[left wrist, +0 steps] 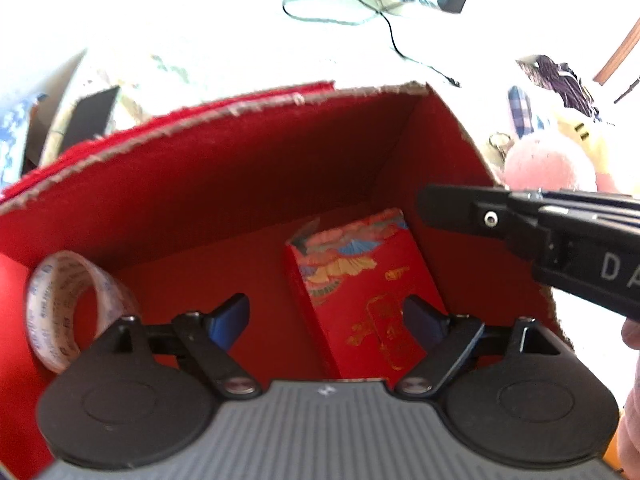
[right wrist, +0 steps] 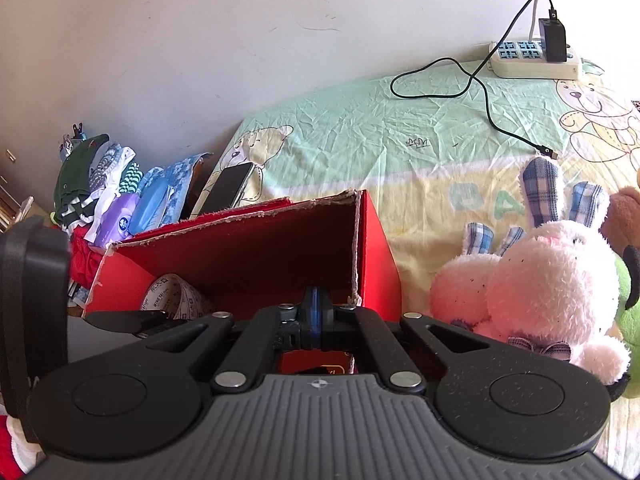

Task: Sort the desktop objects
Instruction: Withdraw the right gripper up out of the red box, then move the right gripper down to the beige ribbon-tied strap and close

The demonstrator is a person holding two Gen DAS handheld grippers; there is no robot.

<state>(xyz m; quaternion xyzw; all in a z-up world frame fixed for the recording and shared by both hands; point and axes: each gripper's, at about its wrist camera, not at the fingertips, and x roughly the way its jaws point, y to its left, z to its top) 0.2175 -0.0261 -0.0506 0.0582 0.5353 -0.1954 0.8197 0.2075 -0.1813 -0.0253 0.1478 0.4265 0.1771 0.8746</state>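
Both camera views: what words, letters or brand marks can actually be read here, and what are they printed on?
"DA": white letters on the right gripper, cut off by the frame edge.
"BA": pale letters on the bedsheet, partly hidden by the plush rabbit.
Tape roll: blue print, too blurred.
Small red box: gold characters, unreadable.
Purple packet: logo too small.

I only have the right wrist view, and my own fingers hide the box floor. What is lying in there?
Observer: A red printed packet lies flat on the floor of the red box, near its right wall.
Operator: Is the left gripper holding anything?
Observer: No, the left gripper is open and empty above the packet.
Operator: And the tape roll?
Observer: The tape roll stands on edge by the opposite wall, apart from the packet.
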